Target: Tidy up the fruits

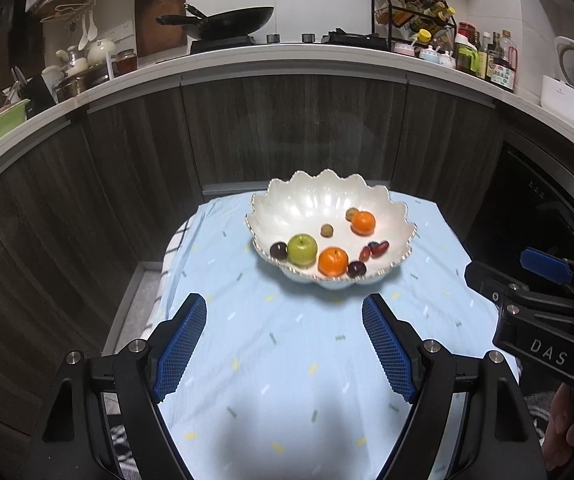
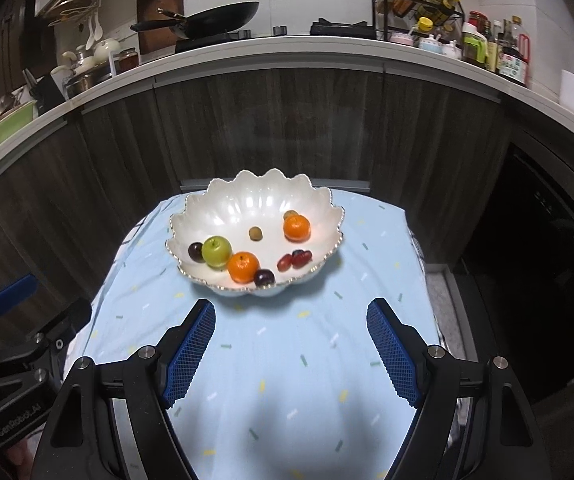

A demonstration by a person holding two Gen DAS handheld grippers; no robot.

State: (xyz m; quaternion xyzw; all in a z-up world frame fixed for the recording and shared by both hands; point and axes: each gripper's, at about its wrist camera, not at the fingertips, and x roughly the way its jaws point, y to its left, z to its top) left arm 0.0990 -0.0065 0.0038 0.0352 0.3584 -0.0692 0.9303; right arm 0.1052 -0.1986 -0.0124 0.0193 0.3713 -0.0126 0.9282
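A white scalloped bowl (image 1: 307,200) (image 2: 247,204) sits on a light blue cloth (image 1: 287,360) (image 2: 287,360). Inside it lie a green apple (image 1: 302,249) (image 2: 216,252), two oranges (image 1: 333,261) (image 1: 363,222), dark plums (image 1: 278,251) (image 1: 356,268), red grapes (image 1: 374,249) and small brown fruits (image 1: 326,230). My left gripper (image 1: 285,312) hovers open over the cloth in front of the bowl, nothing between its blue pads. My right gripper (image 2: 291,316) is likewise open and empty near the bowl; it also shows at the right edge of the left wrist view (image 1: 543,268).
The cloth covers a small table in front of dark wood cabinets (image 1: 287,128). On the counter above stand a wok (image 1: 227,22), a spice rack (image 1: 411,12), bottles (image 1: 487,56) and pots (image 1: 79,72). A dark oven front (image 1: 535,208) is to the right.
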